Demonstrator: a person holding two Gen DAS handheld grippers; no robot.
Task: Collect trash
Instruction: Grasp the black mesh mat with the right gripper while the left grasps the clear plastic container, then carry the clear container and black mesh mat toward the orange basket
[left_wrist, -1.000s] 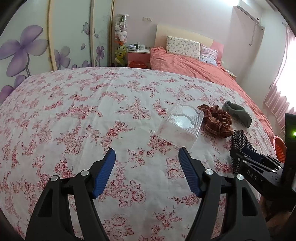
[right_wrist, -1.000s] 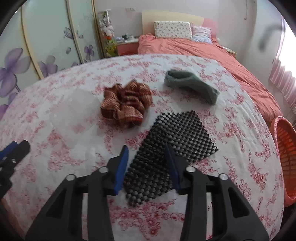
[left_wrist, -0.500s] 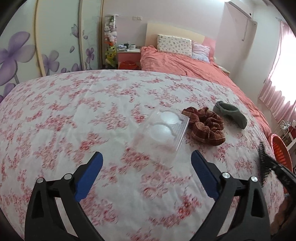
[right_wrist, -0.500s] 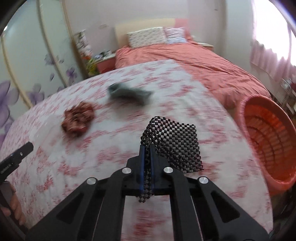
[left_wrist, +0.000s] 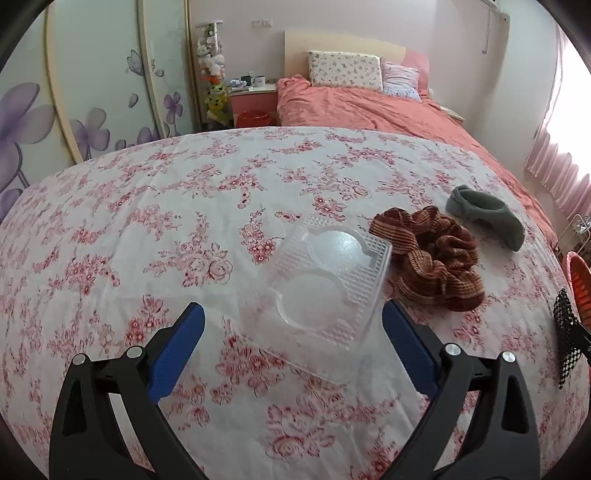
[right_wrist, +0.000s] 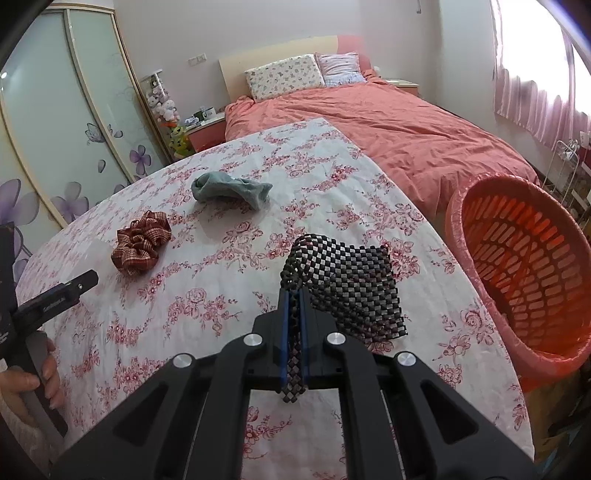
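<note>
My right gripper (right_wrist: 293, 299) is shut on a black mesh mat (right_wrist: 351, 280) and holds it above the floral table, left of an orange basket (right_wrist: 480, 295). The mat also shows at the right edge of the left wrist view (left_wrist: 565, 325). My left gripper (left_wrist: 291, 328) is open wide, with a clear plastic tray (left_wrist: 321, 284) lying on the cloth between its fingertips. A brown scrunchie (left_wrist: 432, 266) (right_wrist: 140, 243) and a grey-green sock (left_wrist: 487, 216) (right_wrist: 229, 188) lie further back.
The floral tablecloth (left_wrist: 147, 221) covers a round table. A bed with an orange cover (right_wrist: 388, 122) stands behind it. The basket also shows at the right edge of the left wrist view (left_wrist: 578, 273). Wardrobe doors (left_wrist: 92, 92) with purple flowers stand at the left.
My right gripper shut on the black mat, lifted it and swung right toward the orange basket. My left gripper opened wider and moved up to the clear tray.
</note>
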